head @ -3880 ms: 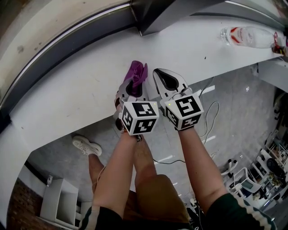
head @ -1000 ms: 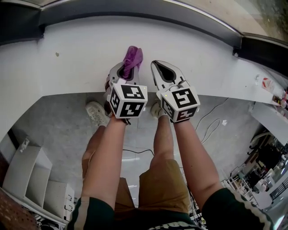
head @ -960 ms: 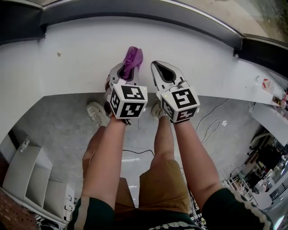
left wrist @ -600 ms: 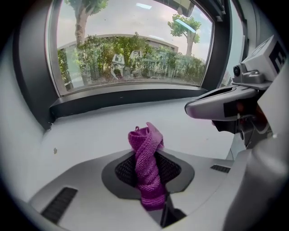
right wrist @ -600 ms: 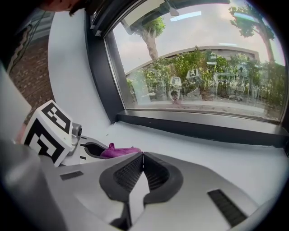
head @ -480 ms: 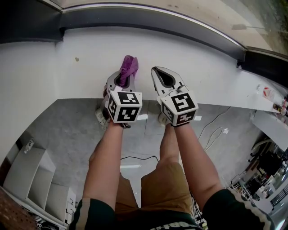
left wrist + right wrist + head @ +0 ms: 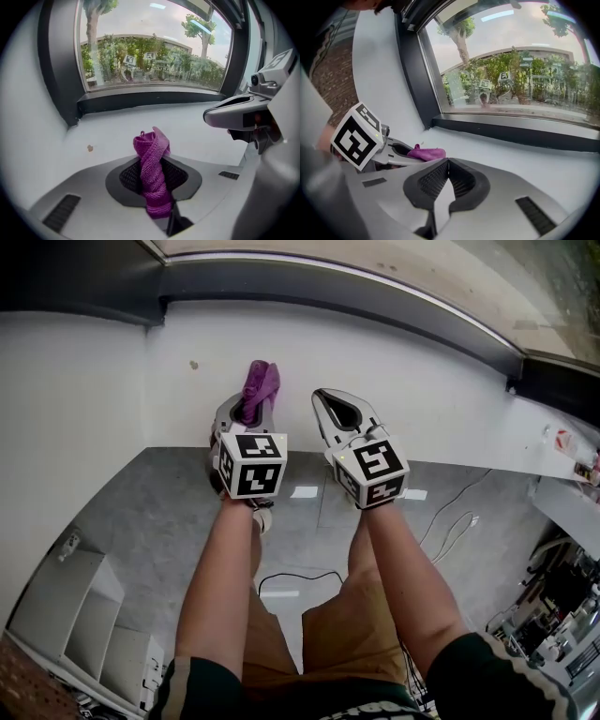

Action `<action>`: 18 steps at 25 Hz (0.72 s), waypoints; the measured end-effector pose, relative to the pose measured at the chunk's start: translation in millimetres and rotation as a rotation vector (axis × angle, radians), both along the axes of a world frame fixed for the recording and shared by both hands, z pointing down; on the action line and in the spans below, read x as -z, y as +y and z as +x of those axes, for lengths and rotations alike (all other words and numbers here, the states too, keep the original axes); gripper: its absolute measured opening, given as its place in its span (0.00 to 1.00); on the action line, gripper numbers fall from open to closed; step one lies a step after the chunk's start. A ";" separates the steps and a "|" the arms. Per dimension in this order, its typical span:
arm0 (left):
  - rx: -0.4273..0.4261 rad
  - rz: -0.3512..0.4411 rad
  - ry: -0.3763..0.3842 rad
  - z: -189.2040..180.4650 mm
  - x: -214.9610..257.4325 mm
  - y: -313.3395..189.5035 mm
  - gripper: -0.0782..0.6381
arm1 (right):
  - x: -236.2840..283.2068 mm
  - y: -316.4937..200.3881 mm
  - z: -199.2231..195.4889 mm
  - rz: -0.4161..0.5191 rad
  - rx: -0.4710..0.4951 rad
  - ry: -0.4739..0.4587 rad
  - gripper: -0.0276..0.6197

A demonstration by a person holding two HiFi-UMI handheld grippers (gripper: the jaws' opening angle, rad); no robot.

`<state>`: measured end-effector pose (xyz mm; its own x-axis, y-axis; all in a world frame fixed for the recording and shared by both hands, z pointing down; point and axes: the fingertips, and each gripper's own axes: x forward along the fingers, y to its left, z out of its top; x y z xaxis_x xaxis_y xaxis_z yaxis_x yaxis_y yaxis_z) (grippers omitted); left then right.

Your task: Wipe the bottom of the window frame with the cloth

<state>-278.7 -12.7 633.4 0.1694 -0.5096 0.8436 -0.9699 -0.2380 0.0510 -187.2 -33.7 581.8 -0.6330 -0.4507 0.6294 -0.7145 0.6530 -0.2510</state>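
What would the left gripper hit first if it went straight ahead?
Probably the dark bottom of the window frame, with the purple cloth in the left gripper touching first; the white sill between looks bare.

Left gripper (image 7: 153,182) clamps a twisted purple cloth (image 7: 151,151) upright over the white sill (image 7: 192,129); the dark frame (image 7: 150,98) runs along the far edge, right gripper (image 7: 241,115) at right.

Both bare forearms (image 7: 223,577) reach forward, parallel. Left gripper (image 7: 244,407): jaws clamped on the cloth (image 7: 260,381). Right gripper (image 7: 326,405): level with it, just beside it, jaws closed together, nothing between.
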 end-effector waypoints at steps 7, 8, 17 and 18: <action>0.045 0.003 -0.011 -47.0 -0.6 5.2 0.23 | -0.7 6.0 -41.8 0.006 0.043 -0.012 0.06; 0.047 0.002 -0.012 -52.0 -0.6 5.5 0.23 | -0.6 5.9 -46.5 0.006 0.046 -0.014 0.06; 0.084 0.003 -0.037 -108.6 2.0 7.3 0.23 | 3.1 6.7 -96.9 0.012 0.088 -0.040 0.06; 0.091 0.004 -0.041 -113.8 2.1 6.8 0.23 | 4.0 7.5 -102.2 0.012 0.095 -0.047 0.06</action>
<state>-392.4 -5.9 631.3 0.0878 -0.5246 0.8468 -0.9888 -0.1490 0.0101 -289.4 -26.3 577.9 -0.7018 -0.3945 0.5932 -0.6368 0.7207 -0.2741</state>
